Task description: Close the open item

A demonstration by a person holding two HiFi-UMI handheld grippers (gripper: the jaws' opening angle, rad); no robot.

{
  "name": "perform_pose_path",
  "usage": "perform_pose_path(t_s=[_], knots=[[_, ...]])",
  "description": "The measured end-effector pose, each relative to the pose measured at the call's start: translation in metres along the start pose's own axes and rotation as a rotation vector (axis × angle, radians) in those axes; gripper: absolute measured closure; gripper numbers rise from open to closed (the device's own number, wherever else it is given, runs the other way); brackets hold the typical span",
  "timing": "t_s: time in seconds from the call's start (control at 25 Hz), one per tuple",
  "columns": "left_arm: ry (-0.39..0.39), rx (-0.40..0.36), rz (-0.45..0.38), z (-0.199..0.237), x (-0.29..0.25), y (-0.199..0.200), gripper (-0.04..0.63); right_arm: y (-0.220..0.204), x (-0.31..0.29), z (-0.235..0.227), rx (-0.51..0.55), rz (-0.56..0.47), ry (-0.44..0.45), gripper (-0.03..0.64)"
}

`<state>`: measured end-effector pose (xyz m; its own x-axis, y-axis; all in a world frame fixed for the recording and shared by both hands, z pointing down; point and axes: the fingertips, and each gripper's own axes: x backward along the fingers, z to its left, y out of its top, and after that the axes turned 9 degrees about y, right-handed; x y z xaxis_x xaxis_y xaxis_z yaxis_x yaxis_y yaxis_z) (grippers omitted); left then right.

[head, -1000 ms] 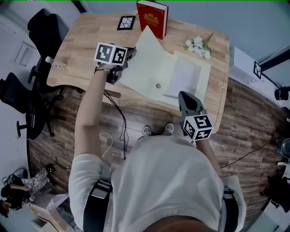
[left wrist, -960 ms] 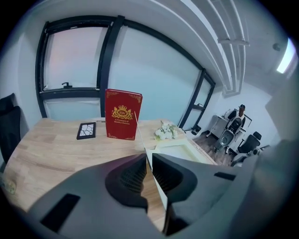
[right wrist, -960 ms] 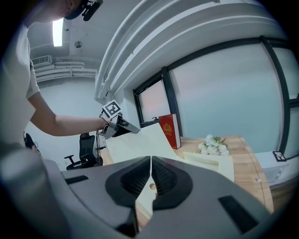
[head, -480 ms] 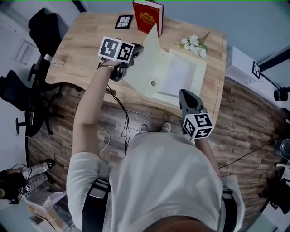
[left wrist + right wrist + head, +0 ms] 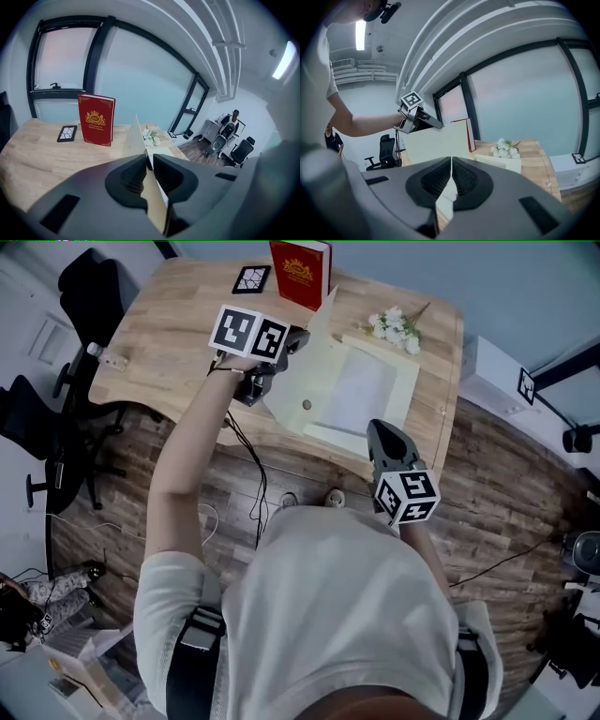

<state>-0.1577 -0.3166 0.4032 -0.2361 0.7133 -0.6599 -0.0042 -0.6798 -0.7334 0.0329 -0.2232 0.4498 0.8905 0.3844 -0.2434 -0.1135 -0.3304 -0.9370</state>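
Folder of cream card (image 5: 361,390) lies open on the wooden worktop (image 5: 169,334), just in front of the upright red hardback book (image 5: 300,273). Its cover flap (image 5: 305,381) stands tilted up, and the left hand-held gripper (image 5: 298,337) is clamped on the flap's edge nearest the book. The right hand-held gripper (image 5: 380,427), jaws pressed together and empty, sits at the folder's edge farthest from the book.

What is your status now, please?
Left gripper shut on folder cover, cover raised. Right gripper shut, empty. Red book, flowers nearby, not on folder.
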Motion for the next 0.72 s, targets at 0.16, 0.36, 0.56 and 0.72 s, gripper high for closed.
perform_pose_path(t_s=[0.16,0.36,0.56,0.72], knots=[[-0.020,-0.004,0.004,-0.021,-0.002,0.001,0.538,0.001,0.005,-0.003,0.005,-0.006,0.000,0.597],[-0.035,-0.013,0.009,-0.045,-0.011,0.000,0.538,0.000,0.014,-0.011,0.005,-0.016,-0.012,0.597],[-0.063,-0.009,0.004,-0.066,-0.017,-0.002,0.535,0.000,0.024,-0.019,0.003,-0.025,-0.027,0.597],[-0.082,0.001,-0.003,-0.079,-0.022,-0.004,0.531,-0.001,0.031,-0.025,0.003,-0.030,-0.038,0.597]])
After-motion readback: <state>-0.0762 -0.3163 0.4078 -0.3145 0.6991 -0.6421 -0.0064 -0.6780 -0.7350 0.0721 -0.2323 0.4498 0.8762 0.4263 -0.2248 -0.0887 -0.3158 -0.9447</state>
